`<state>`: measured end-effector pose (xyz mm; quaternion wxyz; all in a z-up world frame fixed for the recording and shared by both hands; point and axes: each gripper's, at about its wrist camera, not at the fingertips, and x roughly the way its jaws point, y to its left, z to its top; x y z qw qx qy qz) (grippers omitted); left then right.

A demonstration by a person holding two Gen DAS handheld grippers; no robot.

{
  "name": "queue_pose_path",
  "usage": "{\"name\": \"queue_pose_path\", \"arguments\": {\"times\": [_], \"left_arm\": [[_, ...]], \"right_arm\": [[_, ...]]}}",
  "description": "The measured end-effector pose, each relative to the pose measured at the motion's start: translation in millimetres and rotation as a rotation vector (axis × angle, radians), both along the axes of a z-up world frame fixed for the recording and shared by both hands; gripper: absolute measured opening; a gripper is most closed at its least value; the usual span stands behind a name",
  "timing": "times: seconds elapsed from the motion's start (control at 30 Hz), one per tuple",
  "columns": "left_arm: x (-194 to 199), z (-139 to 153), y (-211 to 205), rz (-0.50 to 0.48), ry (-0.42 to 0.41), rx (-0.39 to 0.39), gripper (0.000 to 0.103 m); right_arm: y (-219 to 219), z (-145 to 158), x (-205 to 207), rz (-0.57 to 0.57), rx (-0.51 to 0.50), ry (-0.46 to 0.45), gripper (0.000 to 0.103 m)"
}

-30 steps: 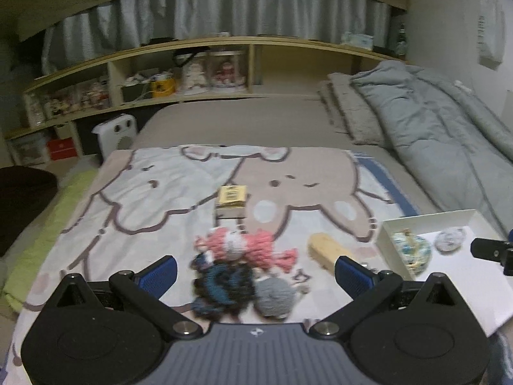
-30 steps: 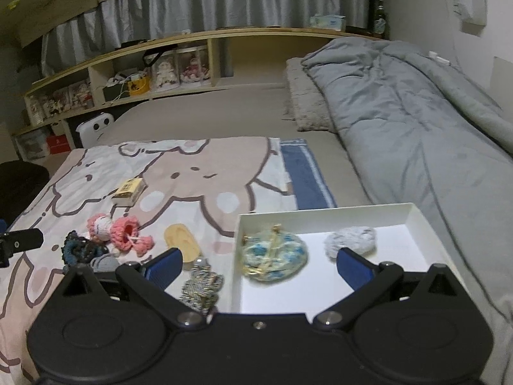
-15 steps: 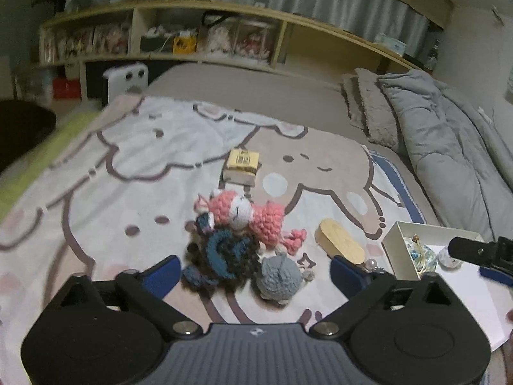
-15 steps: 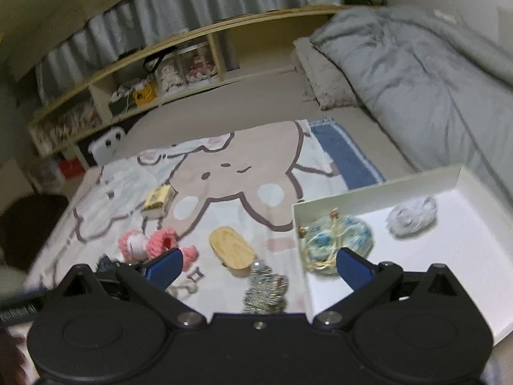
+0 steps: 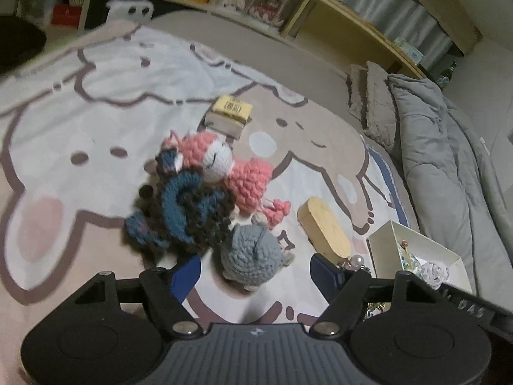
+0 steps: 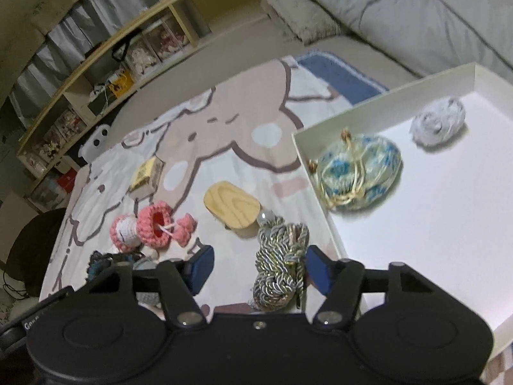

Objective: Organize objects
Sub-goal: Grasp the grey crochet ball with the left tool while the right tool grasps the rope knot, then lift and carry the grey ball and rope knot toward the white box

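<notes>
My left gripper (image 5: pixel 255 271) is open just above the blanket, its fingers either side of a grey crochet ball (image 5: pixel 251 256). Beyond it lie a dark blue-brown crochet piece (image 5: pixel 186 208), a pink crochet doll (image 5: pixel 231 170), a wooden oval (image 5: pixel 323 231) and a small yellow box (image 5: pixel 229 114). My right gripper (image 6: pixel 256 268) is open, its fingers either side of a silver-green braided cord bundle (image 6: pixel 280 266). The white box (image 6: pixel 416 211) to the right holds a blue floral pouch (image 6: pixel 360 168) and a grey-white knit piece (image 6: pixel 437 125).
Everything lies on a cartoon-print blanket (image 5: pixel 80 122) on a bed. A grey duvet (image 6: pixel 400 9) and pillow lie at the right. A wooden shelf (image 5: pixel 288 6) with figures runs along the back wall. The white box also shows at the left wrist view's right edge (image 5: pixel 449 256).
Both grippers have dropped lower and closer to the blanket. The left one has closed in on the grey ball, the right one on the cord bundle. Both stay open.
</notes>
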<state>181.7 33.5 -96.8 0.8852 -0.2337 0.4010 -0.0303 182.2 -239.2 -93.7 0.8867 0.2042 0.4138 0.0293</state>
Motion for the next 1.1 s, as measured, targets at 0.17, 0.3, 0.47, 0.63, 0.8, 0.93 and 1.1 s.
{"name": "queue_pose_path", "arguments": {"times": [0.17,0.3,0.47,0.63,0.8,0.93,1.1], "left_arm": [[14.1,-14.6,0.6,0.022,0.024,-0.037,0.068],[21.8,-22.3,-4.3,0.019,0.03,-0.011,0.068],[28.4,-31.2,-7.3,0.009,0.028,0.017,0.064],[30.8,-30.7,-10.3,-0.032,0.023,0.038,0.051],[26.5,-23.0,-17.9,-0.083,0.044,0.091,0.051],[16.8,-11.9,-20.2,-0.108,0.044,0.099,0.051],[-3.2,-1.0,-15.4,-0.11,0.05,0.117,0.051]], "right_arm": [[6.8,-12.7,9.5,0.035,-0.055,0.037,0.051],[13.7,-18.5,12.1,0.079,-0.117,0.038,0.049],[32.4,-24.2,9.6,0.174,-0.246,0.026,0.05],[42.7,-31.1,5.3,0.244,-0.38,0.006,0.044],[41.0,-26.4,3.5,0.256,-0.378,0.022,0.035],[37.0,-19.3,-3.8,0.269,-0.361,0.016,0.033],[29.7,-6.1,-21.3,0.291,-0.301,0.015,0.029]]}}
